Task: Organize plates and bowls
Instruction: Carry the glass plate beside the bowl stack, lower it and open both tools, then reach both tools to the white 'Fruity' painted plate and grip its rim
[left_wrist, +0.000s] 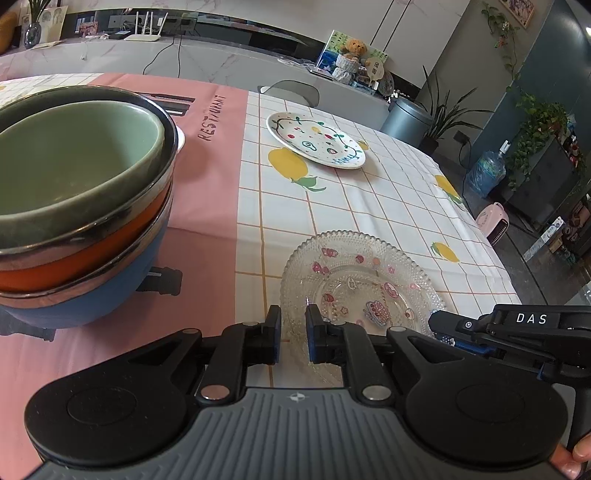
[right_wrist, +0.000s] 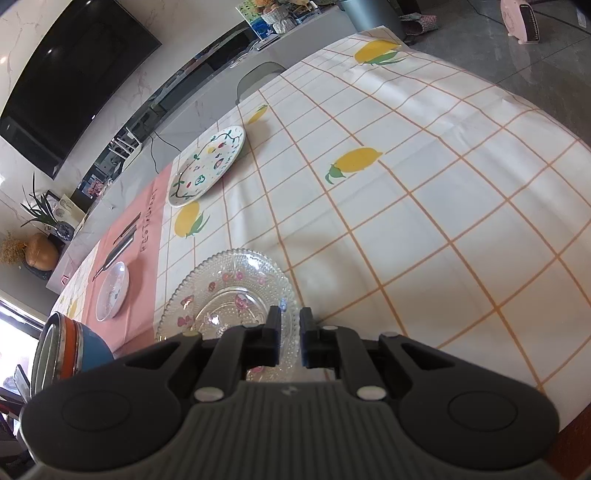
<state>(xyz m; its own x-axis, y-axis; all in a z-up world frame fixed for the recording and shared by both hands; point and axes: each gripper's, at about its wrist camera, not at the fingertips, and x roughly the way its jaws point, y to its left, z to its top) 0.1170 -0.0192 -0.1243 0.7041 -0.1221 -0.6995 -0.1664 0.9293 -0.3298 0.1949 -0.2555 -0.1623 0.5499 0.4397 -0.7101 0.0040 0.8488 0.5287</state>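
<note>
Left wrist view showed the left gripper (left_wrist: 293, 334) with a narrow gap between its blue-faced pads, nothing caught between them. Its fingertips hung over the near rim of the glass plate (left_wrist: 360, 284); whether they touched the glass could not be told. The right gripper (left_wrist: 448, 334) reached in from the right side of that view, its tip at the plate's right rim, and a fingertip of the person's hand (left_wrist: 576, 456) showed at the lower right corner.

From the right wrist view, the right gripper (right_wrist: 289, 334) also had its jaws nearly together with only a slim gap, poised over the near right edge of the glass plate (right_wrist: 229, 291). Clear glass showed through the gap, but a pinch on the rim could not be confirmed.

That plate was transparent, with a beaded rim and pink cartoon decorations, and lay flat on the lemon-print tablecloth (left_wrist: 388, 206) beside a pink placemat (left_wrist: 207, 206). Left of it stood a stack of bowls (left_wrist: 85, 206): a green one nested in an orange one, which sat in a blue one. Farther off lay a painted white plate (left_wrist: 316, 140), well apart from both tools, and a small white dish (right_wrist: 112, 291) rested on the pink mat.
</note>
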